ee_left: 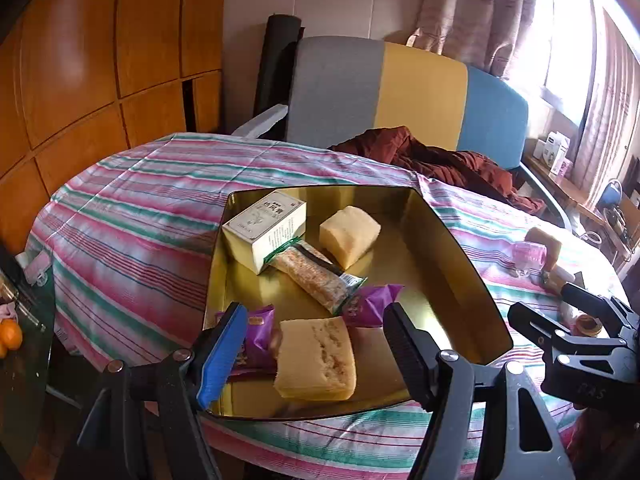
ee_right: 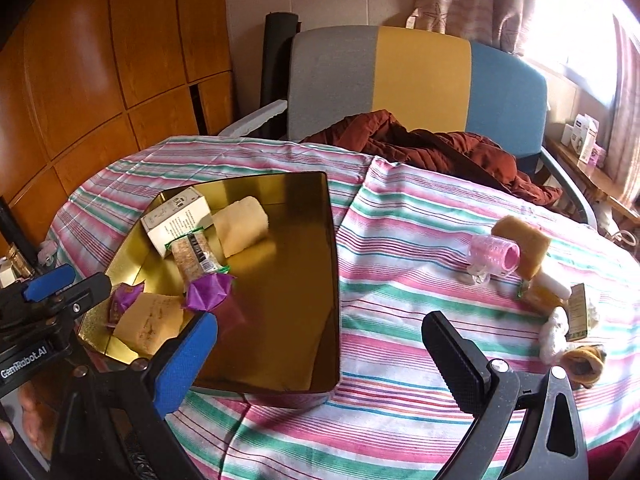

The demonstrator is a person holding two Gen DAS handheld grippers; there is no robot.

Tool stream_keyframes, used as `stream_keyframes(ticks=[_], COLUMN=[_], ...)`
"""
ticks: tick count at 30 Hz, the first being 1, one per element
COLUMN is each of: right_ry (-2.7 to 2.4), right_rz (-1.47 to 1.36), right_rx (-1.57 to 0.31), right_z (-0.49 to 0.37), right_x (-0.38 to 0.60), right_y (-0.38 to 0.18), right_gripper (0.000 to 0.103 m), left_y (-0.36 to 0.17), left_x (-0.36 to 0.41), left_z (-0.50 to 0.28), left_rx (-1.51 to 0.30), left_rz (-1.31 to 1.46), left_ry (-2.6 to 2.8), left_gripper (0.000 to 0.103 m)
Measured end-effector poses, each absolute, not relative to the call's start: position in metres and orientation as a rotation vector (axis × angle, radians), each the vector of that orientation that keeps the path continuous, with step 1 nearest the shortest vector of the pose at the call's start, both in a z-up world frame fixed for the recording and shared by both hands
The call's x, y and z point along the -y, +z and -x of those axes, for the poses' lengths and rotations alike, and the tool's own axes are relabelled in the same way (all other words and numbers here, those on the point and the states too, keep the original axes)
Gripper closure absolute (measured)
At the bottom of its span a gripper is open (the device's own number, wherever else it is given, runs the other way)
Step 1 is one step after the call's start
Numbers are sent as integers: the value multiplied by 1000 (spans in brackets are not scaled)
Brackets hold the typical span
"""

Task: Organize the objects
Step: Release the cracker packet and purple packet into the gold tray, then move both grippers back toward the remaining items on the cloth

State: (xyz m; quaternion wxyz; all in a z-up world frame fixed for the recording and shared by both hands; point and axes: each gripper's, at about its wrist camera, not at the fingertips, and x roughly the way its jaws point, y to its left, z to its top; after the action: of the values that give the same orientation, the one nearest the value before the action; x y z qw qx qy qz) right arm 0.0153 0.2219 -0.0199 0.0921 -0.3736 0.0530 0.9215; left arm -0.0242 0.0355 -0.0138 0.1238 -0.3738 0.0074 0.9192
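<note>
Gold tray [ee_left: 460,264] sits on the striped worktop [ee_left: 132,216], long axis running away from the cameras – shiny inside, snacks piled at its left end. Left tool [ee_left: 316,344] and right tool [ee_right: 320,356] both gape wide, holding nothing.

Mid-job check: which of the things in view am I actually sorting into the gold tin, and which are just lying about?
Part of the job:
- gold tin, already holding the white box, the snack bar and the sponge cakes
- pink hair roller and the small items beside it, out on the striped cloth

Just lying about:
- red jacket
- striped chair
- oranges
</note>
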Motion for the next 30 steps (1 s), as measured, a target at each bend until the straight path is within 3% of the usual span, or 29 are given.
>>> stream_keyframes(ticks=[12, 30], right_ry=[2633, 2285], right_rz=[1100, 989], right_rx=[-250, -517], right_z=[-36, -117], right_x=[-272, -447], right_y=[-24, -10], right_gripper=[0, 0], left_y=[-6, -3], left_x=[-63, -129], left_z=[18, 14], left_rx=[-74, -108], left_rz=[1042, 1038], left_ry=[2583, 2356], left_gripper=[32, 32])
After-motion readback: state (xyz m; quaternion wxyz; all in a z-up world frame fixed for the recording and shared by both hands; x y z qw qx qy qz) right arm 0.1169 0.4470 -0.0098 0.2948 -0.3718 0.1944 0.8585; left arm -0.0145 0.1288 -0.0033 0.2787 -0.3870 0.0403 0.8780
